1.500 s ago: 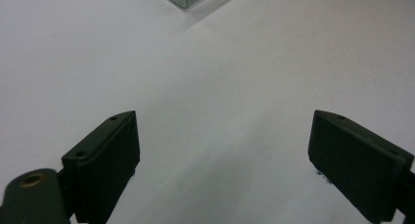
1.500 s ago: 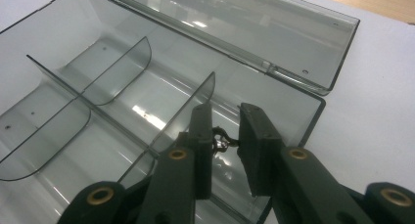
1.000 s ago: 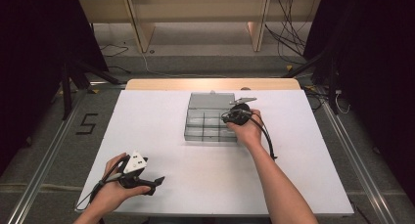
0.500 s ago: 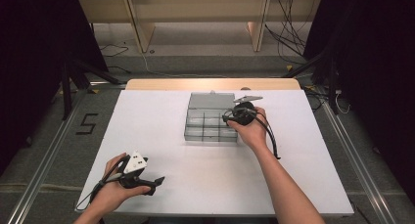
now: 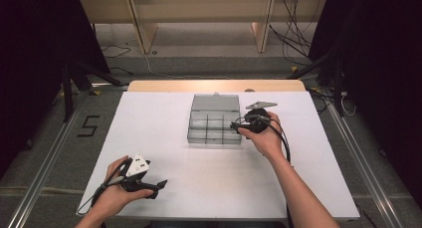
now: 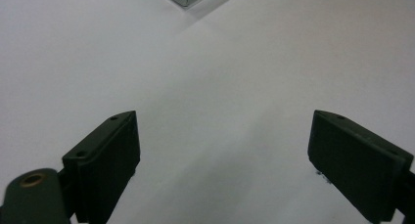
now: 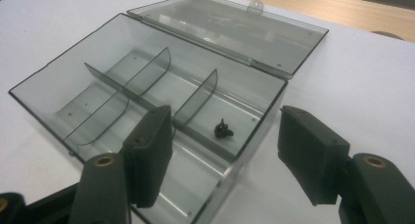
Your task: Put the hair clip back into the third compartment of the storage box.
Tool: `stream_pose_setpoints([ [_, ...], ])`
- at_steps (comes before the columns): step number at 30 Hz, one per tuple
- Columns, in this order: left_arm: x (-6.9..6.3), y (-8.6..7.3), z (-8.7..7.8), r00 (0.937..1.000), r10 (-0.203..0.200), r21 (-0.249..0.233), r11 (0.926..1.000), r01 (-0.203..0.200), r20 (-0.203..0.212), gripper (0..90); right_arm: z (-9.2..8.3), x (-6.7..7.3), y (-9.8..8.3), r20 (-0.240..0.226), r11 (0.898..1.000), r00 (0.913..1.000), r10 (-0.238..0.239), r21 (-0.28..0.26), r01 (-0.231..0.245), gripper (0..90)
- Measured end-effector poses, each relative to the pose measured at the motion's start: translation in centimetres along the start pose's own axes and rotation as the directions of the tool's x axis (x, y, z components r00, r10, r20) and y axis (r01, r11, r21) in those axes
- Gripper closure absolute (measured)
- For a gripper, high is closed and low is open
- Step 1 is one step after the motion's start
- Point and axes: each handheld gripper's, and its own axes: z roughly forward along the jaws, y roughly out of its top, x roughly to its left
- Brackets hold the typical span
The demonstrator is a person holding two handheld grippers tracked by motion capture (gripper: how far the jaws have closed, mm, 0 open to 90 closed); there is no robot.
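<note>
A small black part [image 7: 223, 130] lies in a rear corner compartment of the clear box [image 5: 215, 119] mid-desk [image 5: 164, 118]; the right tool [image 7: 222, 158] (jaws just opened, empty) hovers beside it, the left tool [image 6: 222, 165] gapes apart.

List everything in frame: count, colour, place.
compartment box: 1, clear grey plastic, middle of the table toward its far side, lid open and laid back flat
dividers: several, clear grey, inside the box, splitting it into compartments
small part: 1, black, lying in the compartment nearest the right hand-held gripper; too small to identify
table: 1, white top with a wooden strip along the far edge
floor marking "5": 1, black, on the floor left of the table
cables: several, dark, on the floor beyond the table
left hand-held gripper: 1, black, near left of the table, jaws open over bare tabletop
right hand-held gripper: 1, black, at the box's right end, jaws have just been opening, nothing between them
</note>
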Motion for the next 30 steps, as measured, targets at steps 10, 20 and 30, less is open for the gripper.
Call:
stream_pose_setpoints([
  [10,0.0,0.0,-0.1,1.0000,0.002,-0.001,1.0000,-0.002,-0.002,11.6,-2.3,0.0,-1.5,-0.020,1.000,0.9998,0.000,-0.011,-0.001,34.7],
  [20,-0.1,0.0,0.0,1.0000,-0.002,0.001,1.0000,0.002,0.000,11.6,-5.3,0.3,-4.1,-0.036,0.999,0.9993,-0.008,-0.039,0.007,32.1],
  [30,-0.1,0.0,0.0,1.0000,-0.002,0.003,1.0000,0.002,0.001,11.6,-7.5,0.3,-6.8,-0.062,0.998,0.9979,-0.016,-0.059,0.012,30.5],
])
